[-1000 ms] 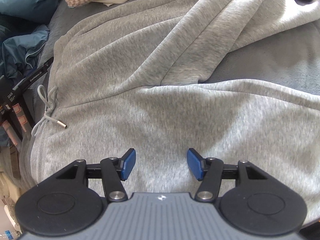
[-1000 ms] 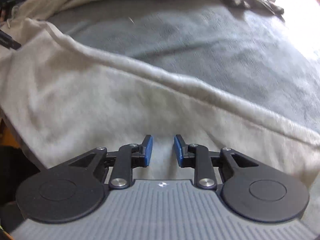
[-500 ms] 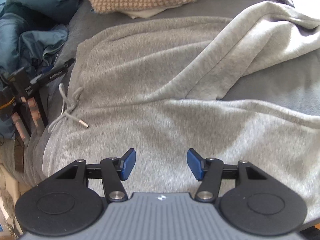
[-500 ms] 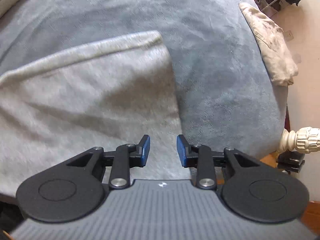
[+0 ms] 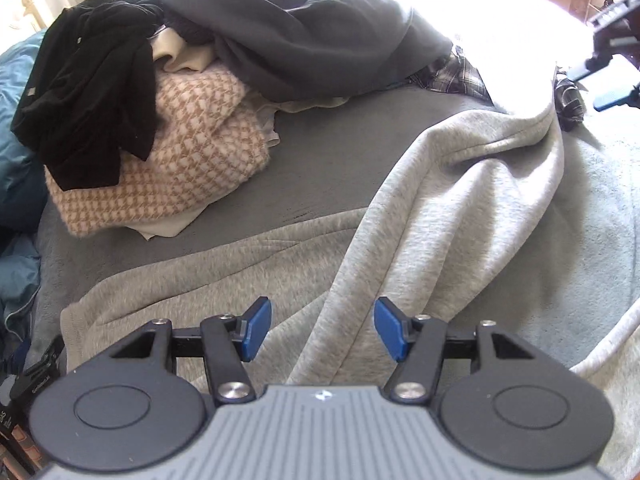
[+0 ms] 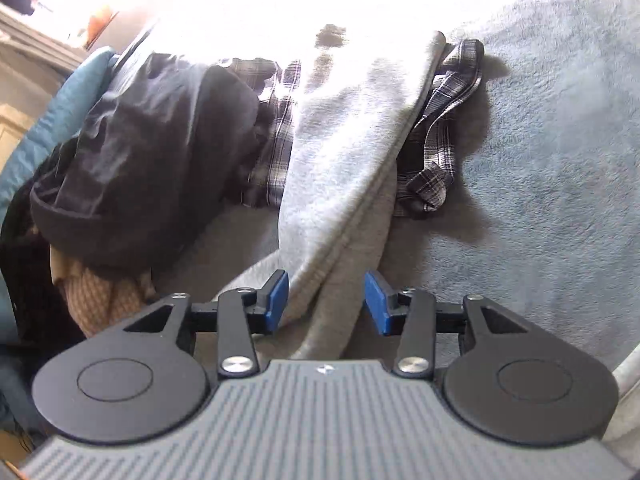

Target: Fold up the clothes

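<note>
A light grey sweat garment (image 5: 460, 216) lies spread on the grey bed cover (image 5: 328, 160). One long part of it runs from the bottom centre up to the right. My left gripper (image 5: 322, 334) hovers open just above this cloth, with nothing pinched. In the right wrist view the same grey garment (image 6: 340, 152) runs as a folded strip from the bright top down between the fingers. My right gripper (image 6: 326, 308) has its jaws opening, and the strip passes between them with the pads not pressing on it. One of the right gripper's blue pads (image 5: 614, 96) shows at the far right of the left wrist view.
A clothes pile sits at the back of the bed: a black garment (image 5: 88, 92), a beige houndstooth knit (image 5: 172, 168), a dark grey garment (image 5: 304, 36) and a plaid cloth (image 6: 444, 136) beside the grey strip. A blue duvet (image 5: 16, 160) lies at the left edge.
The left view has swung from the drawstring end of the garment up toward the clothes pile. The right gripper has rolled and travelled from the garment's hem to the strip by the plaid cloth, its jaws wider.
</note>
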`<control>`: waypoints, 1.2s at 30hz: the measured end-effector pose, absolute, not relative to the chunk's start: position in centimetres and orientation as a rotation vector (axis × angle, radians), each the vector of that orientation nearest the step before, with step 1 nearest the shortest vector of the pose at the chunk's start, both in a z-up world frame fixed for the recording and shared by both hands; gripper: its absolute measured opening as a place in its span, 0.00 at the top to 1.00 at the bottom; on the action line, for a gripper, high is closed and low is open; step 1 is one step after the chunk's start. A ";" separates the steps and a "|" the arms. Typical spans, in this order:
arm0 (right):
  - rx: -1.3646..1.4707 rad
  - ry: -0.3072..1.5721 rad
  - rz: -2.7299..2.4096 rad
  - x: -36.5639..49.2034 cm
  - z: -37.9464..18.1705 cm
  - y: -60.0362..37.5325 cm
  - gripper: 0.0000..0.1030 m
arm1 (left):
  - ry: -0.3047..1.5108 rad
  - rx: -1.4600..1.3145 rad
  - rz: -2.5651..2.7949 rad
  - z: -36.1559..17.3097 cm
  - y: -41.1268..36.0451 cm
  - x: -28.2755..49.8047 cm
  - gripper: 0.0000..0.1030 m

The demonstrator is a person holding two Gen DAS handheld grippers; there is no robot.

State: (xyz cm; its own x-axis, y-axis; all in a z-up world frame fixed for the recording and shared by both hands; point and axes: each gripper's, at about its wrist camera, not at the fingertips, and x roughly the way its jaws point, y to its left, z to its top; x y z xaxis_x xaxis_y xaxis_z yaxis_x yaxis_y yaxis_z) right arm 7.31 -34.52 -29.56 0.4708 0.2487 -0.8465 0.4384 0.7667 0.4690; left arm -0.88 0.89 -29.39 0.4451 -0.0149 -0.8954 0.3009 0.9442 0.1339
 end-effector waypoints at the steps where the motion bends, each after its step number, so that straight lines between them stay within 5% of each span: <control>1: 0.777 1.101 -0.164 8.2 -30.0 -34.8 0.57 | 1.106 0.286 -0.206 -29.7 0.9 -0.6 0.43; 8: 0.982 1.114 -0.426 11.6 -33.7 -36.7 0.53 | 1.135 0.217 -0.244 -31.3 1.9 -0.1 0.53; 12: 1.071 1.071 -0.514 12.0 -35.4 -37.8 0.54 | 1.128 0.191 -0.282 -31.6 2.6 0.2 0.77; 14: 1.080 1.059 -0.512 12.3 -35.6 -37.9 0.54 | 1.124 0.178 -0.296 -31.6 2.9 0.4 0.80; 20: 1.064 1.013 -0.462 13.4 -34.6 -37.8 0.77 | 1.104 0.230 -0.351 -31.5 2.6 0.6 0.80; 34: 1.070 0.963 -0.525 14.6 -36.6 -40.3 0.70 | 1.079 0.291 -0.389 -32.2 1.5 0.7 0.70; 36: 1.016 0.936 -0.504 15.2 -36.0 -40.1 0.84 | 1.075 0.297 -0.387 -32.1 1.3 0.7 0.70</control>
State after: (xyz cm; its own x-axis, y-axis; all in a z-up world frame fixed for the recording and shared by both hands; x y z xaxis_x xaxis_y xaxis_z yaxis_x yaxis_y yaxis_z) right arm 15.24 -40.12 -36.02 0.5301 0.0548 -0.8462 0.7366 0.4646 0.4915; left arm 0.73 1.29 -32.14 0.4194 -0.1612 -0.8934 0.4453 0.8941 0.0477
